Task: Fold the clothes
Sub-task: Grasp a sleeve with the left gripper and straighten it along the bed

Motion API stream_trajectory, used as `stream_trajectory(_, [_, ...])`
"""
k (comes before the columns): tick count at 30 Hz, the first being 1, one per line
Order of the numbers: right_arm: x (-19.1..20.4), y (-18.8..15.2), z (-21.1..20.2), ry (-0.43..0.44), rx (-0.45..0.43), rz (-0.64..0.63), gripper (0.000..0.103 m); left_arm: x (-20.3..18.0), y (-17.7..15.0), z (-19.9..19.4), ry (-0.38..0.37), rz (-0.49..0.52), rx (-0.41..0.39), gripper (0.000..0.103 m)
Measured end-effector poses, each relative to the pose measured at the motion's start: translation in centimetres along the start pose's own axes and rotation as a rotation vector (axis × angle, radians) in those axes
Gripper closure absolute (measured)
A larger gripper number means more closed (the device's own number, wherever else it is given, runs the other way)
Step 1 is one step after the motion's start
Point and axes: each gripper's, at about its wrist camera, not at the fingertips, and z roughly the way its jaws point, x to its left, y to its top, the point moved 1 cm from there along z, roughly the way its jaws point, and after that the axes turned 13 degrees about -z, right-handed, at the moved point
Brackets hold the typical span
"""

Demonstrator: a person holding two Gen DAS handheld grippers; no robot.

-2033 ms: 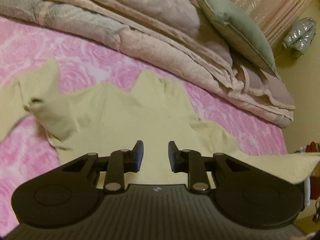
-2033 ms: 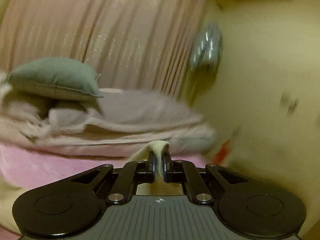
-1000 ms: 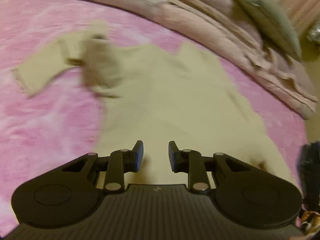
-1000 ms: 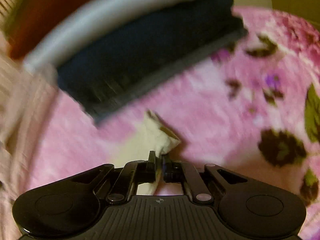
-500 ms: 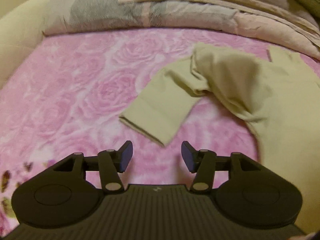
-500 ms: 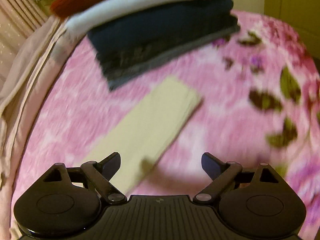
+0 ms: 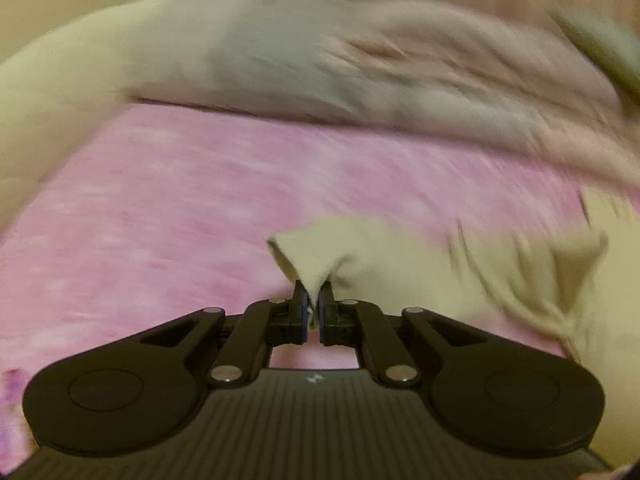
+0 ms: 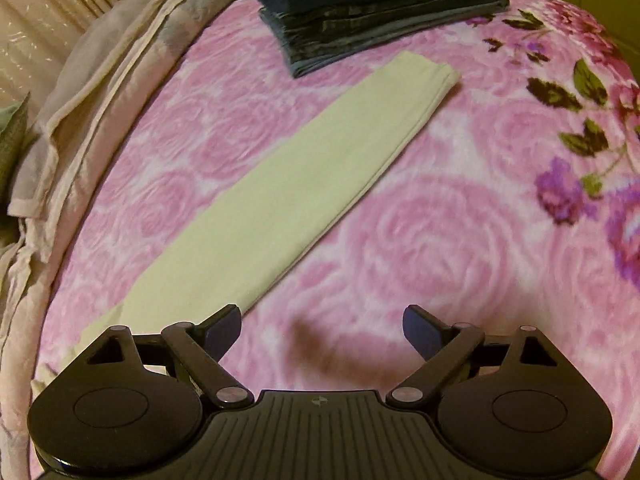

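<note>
The left wrist view is smeared by motion, so the quilts (image 7: 360,64) heaped along the far side of the bed are only soft bands of beige and grey, and the rose print of the pink blanket (image 7: 180,200) is lost. The left gripper (image 7: 314,312) has its fingers pressed together on the end of one sleeve (image 7: 316,256) of the pale yellow top (image 7: 520,264); the cloth rises in a small peak out of the jaws and runs off to the right, where the rumpled body of the top is cut by the frame edge. How much of the top lies beyond that edge cannot be told.

The right wrist view is sharp. The right gripper (image 8: 322,326) has its fingers wide apart with nothing between them, just above the blanket. The other sleeve (image 8: 288,200) lies flat and straight on the blanket, running diagonally from under the left finger up to its cuff, which ends just beside a stack of dark folded clothes (image 8: 372,12). The top of that stack is cut off by the frame. Crumpled quilt edges line the left side, and a grey-green cushion (image 8: 12,136) barely shows at the margin. To the right of the sleeve the blanket is bare out to its flowered border (image 8: 580,128)
</note>
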Motion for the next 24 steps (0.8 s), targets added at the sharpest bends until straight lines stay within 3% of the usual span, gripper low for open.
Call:
stream_trajectory(3, [1.4, -1.4, -0.1, 0.015, 0.013, -0.013, 0.012, 4.5, 2.7, -1.6, 0.035, -0.072, -0.003, 0.1])
stream_trajectory(6, [2.8, -2.9, 0.1, 0.026, 0.041, -0.021, 0.012, 6.5, 2.1, -1.3, 0.067, 0.01, 0.074, 0.1])
stream_trajectory(9, [4.0, -4.2, 0.4, 0.034, 0.074, -0.032, 0.012, 7.0, -2.4, -1.1, 0.086, 0.116, 0.217, 0.099])
stream_trajectory(11, [4.4, -4.7, 0.4, 0.035, 0.085, -0.049, 0.012, 7.4, -5.9, -1.3, 0.083, 0.13, 0.314, 0.096])
stream_trajectory(14, [4.7, -4.9, 0.3, 0.026, 0.098, -0.064, 0.012, 8.8, -9.6, -2.1, 0.064, -0.001, 0.42, 0.089])
stream_trajectory(16, [4.6, -5.0, 0.2, 0.018, 0.102, -0.061, 0.012, 10.3, -9.5, -3.2, -0.002, -0.189, 0.407, 0.084])
stream_trajectory(19, [4.4, -4.9, 0.0, 0.01, 0.106, -0.06, 0.012, 12.2, -7.5, -4.0, -0.067, -0.423, 0.313, 0.06])
stream_trajectory(20, [4.5, -4.9, 0.1, 0.005, 0.108, -0.064, 0.012, 12.5, -6.9, -4.0, -0.071, -0.446, 0.286, 0.057])
stream_trajectory(24, [5.0, -5.4, 0.5, -0.01, 0.122, -0.066, 0.012, 11.0, -5.3, -2.9, -0.069, -0.245, 0.222, 0.053])
